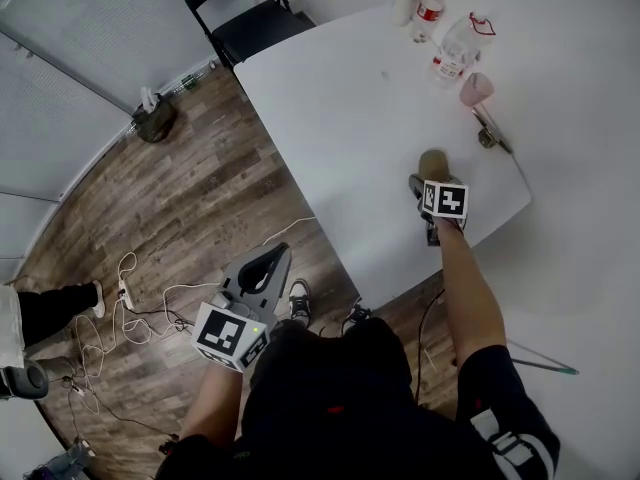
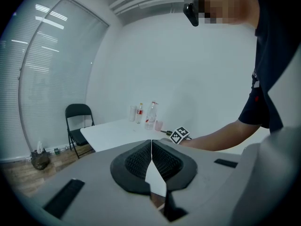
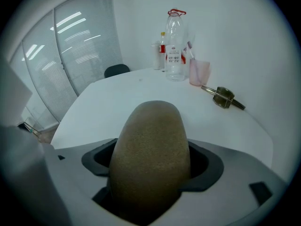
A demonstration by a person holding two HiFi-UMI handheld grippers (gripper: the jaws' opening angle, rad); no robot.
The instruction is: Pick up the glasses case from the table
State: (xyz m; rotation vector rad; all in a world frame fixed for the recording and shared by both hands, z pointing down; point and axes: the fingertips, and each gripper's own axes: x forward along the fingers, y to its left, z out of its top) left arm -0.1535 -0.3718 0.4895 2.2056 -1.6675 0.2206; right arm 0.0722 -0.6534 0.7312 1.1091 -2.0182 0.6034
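Jaws of the right gripper (image 3: 151, 161) clamp the case (image 3: 150, 126): its own view shows that plainly, while the head view gives only the case's tip past the gripper, over the desk (image 1: 340, 118) close to its near edge; whether it touches the top I cannot tell. Left gripper (image 2: 151, 164) is pinched shut on nothing, held off the desk above the wood floor (image 1: 190, 198). Desk white, walls white; bottles (image 3: 175, 46) and a pink cup (image 3: 199, 72) at its far edge, a black chair (image 1: 250, 23) beyond its far corner. Case tan, rounded, finely grained
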